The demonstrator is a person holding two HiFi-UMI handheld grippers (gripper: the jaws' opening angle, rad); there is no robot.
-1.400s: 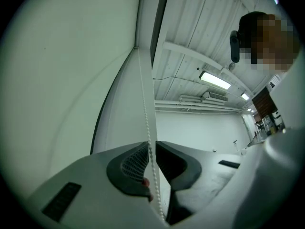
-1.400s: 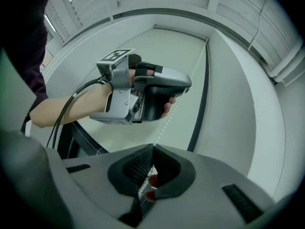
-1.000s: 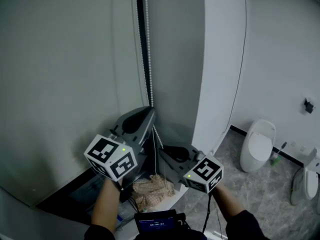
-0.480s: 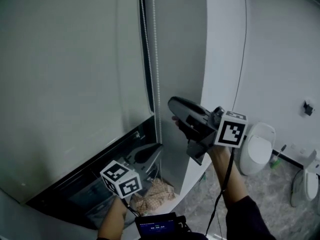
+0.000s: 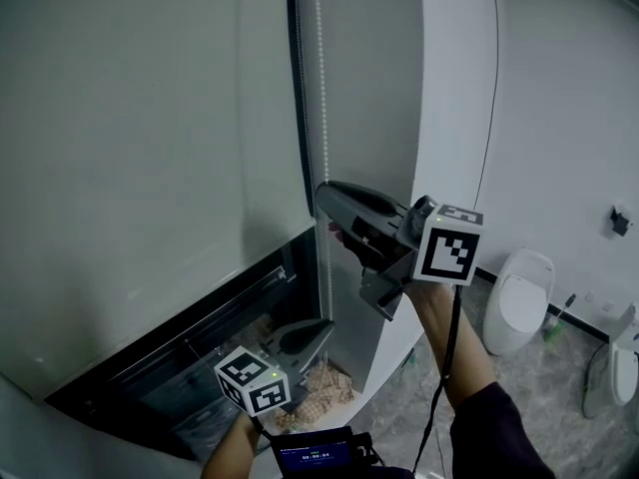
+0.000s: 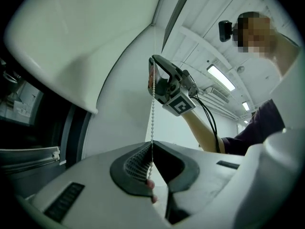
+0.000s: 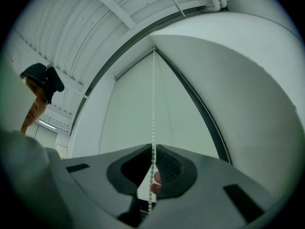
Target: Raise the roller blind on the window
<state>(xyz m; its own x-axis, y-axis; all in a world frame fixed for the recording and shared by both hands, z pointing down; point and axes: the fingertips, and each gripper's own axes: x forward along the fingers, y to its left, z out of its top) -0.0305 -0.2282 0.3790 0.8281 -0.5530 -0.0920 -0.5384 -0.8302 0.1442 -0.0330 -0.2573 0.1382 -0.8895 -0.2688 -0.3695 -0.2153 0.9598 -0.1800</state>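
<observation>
Gripping the bead chain, your left gripper has its jaws pinched together on the beads. The chain runs straight up from the jaw tips toward the top centre of the left gripper view. In the head view this gripper sits at the lower centre of the frame, in front of the dark window.

Your right gripper is at mid-frame in the head view, higher on the same chain than the left gripper and well apart from it. In the right gripper view the chain passes between its jaws. The jaws are narrow and closing, with a slight gap at the beads, so the pads do not yet press on them.

The roller blind fills the upper left of the head view. Its lower edge slants from the lower left up to the centre, with a dark strip of window uncovered beneath it. The chain hangs along the blind's right edge, beside the white wall. A crumpled cloth lies at the bottom centre, near the left gripper. A toilet stands at the right.
</observation>
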